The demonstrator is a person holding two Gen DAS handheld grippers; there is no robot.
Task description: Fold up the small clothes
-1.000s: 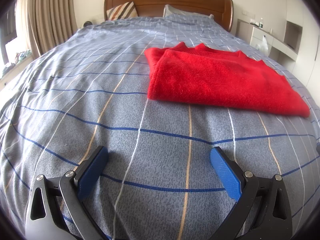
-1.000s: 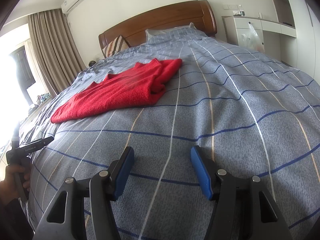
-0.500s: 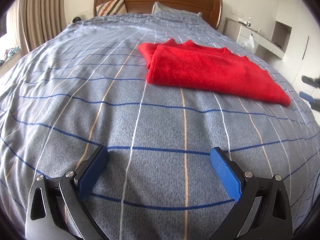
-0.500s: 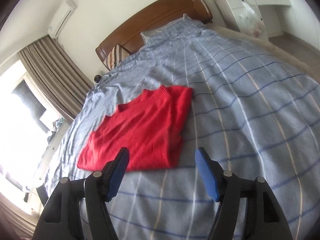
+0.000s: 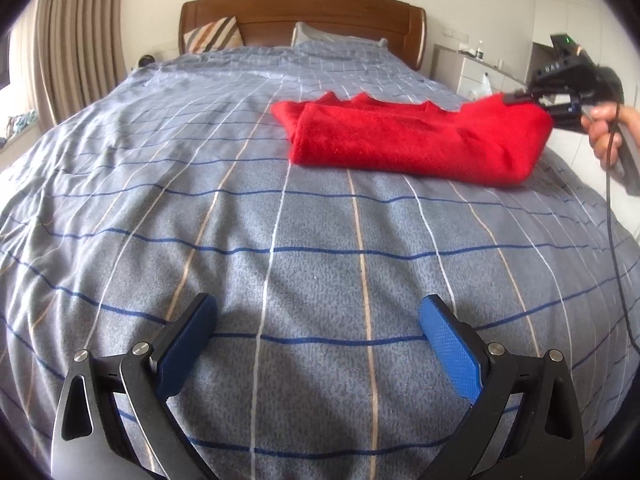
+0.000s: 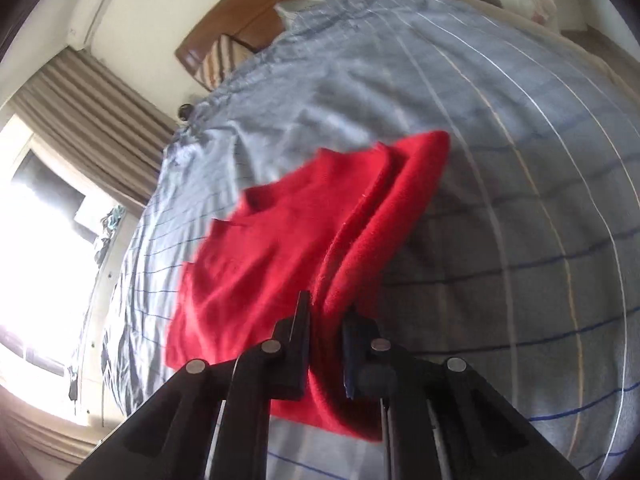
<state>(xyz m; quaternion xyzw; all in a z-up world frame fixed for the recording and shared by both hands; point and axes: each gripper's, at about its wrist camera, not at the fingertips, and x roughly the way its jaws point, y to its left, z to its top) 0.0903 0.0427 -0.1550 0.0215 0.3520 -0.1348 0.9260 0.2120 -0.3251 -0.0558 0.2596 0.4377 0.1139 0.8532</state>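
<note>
A folded red sweater (image 5: 400, 148) lies on the blue checked bed cover (image 5: 280, 240), right of the middle. My right gripper (image 6: 326, 308) has its jaws closing on the sweater's (image 6: 280, 248) near edge, with bunched cloth pinched between the pads and that end raised off the bed. In the left wrist view the right gripper (image 5: 524, 98) and the hand (image 5: 600, 128) holding it sit at the sweater's lifted right end. My left gripper (image 5: 320, 312) hangs open over bare cover, well short of the sweater, with nothing between its fingers.
A wooden headboard (image 5: 300, 12) with a striped pillow (image 5: 212, 34) stands at the far end. Curtains (image 5: 80, 40) and a bright window are on the left, a white cabinet (image 5: 480, 68) on the right. A cable (image 5: 612, 240) hangs from the right gripper.
My right gripper swung over to the sweater's edge, shut on it and raised that end. The left gripper drifted a little, still open.
</note>
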